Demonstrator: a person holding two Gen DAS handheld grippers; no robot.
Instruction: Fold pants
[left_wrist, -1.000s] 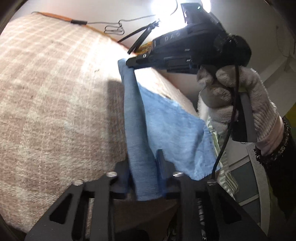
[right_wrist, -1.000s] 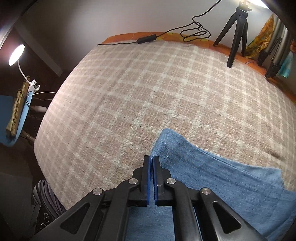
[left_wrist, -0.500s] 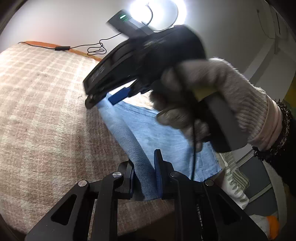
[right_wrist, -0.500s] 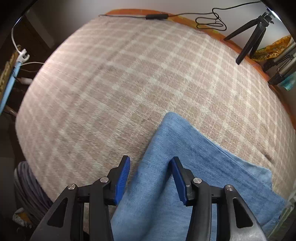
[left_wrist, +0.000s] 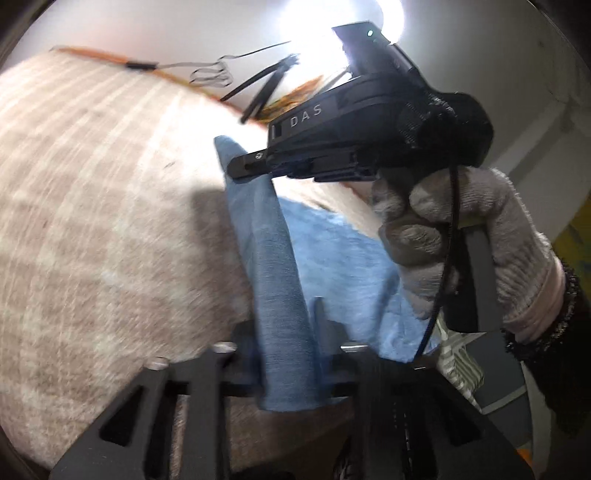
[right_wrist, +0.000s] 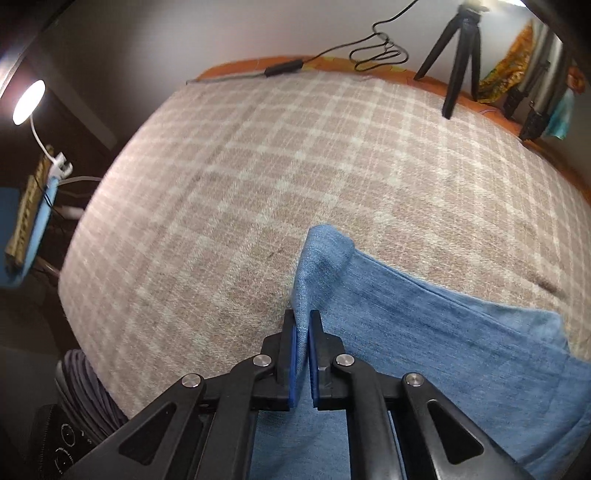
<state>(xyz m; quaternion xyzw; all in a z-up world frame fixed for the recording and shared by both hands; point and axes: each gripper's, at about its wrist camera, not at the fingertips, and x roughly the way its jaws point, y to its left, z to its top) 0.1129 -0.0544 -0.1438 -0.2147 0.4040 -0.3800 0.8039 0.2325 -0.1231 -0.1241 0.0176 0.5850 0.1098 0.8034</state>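
Observation:
The blue denim pants (right_wrist: 424, 332) lie on a plaid pink-and-cream blanket (right_wrist: 258, 177). My right gripper (right_wrist: 303, 325) is shut on a raised edge of the pants near their far corner. In the left wrist view my left gripper (left_wrist: 286, 325) is shut on a long fold of the pants (left_wrist: 273, 266), lifted off the blanket (left_wrist: 92, 221). The right gripper's body (left_wrist: 351, 133), held by a gloved hand (left_wrist: 461, 243), pinches the far end of that same fold.
A black tripod (right_wrist: 458, 51) and a coiled cable (right_wrist: 376, 51) stand at the blanket's far orange edge. A lamp (right_wrist: 27, 101) shines at the left beyond the blanket. Dark gear (right_wrist: 74, 406) lies below the near-left edge. Striped fabric (left_wrist: 458, 358) shows at lower right.
The right gripper opened half a second ago and has shut again on the pants' edge. Both grippers now hold the fold stretched between them, lifted from the blanket.

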